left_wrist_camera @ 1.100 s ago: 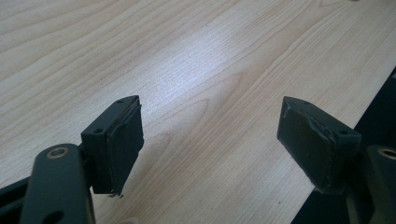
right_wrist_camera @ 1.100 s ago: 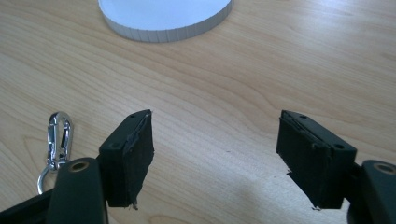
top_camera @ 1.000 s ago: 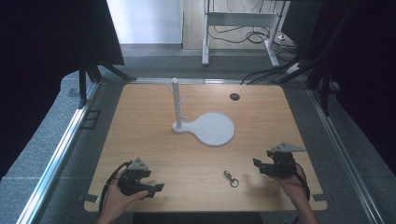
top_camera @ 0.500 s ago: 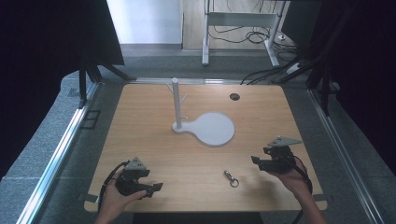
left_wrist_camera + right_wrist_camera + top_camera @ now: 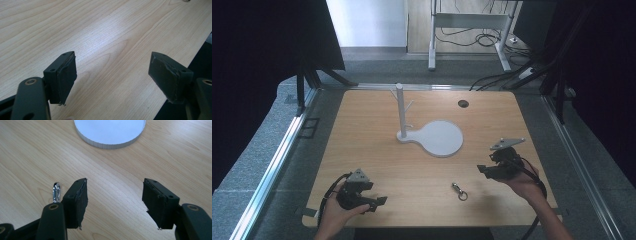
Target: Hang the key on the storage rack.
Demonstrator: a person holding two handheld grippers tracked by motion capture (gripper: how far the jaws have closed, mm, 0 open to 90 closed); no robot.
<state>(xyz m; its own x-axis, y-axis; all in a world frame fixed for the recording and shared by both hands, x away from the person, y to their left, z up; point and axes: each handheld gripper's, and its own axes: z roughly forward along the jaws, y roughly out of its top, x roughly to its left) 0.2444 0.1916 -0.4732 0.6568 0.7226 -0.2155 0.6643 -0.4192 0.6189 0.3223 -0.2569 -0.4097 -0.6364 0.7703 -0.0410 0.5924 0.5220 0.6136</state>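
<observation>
Right gripper (image 5: 482, 169) has lifted off the desk (image 5: 377, 150) since the earlier frame, its jaws just narrowing slightly yet released, nothing between them. Key clip (image 5: 459, 191) lies on the desk just left of it, likely next pickup. Left gripper (image 5: 381, 201) rests, jaws released, empty.

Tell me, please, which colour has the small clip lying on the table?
The clip is shiny silver metal; it shows best in the right gripper view.

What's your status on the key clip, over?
Right gripper open, jaws just closing a little, nothing between them. Left gripper open, idle. Key clip flat on table, untouched. Path clear.
</observation>
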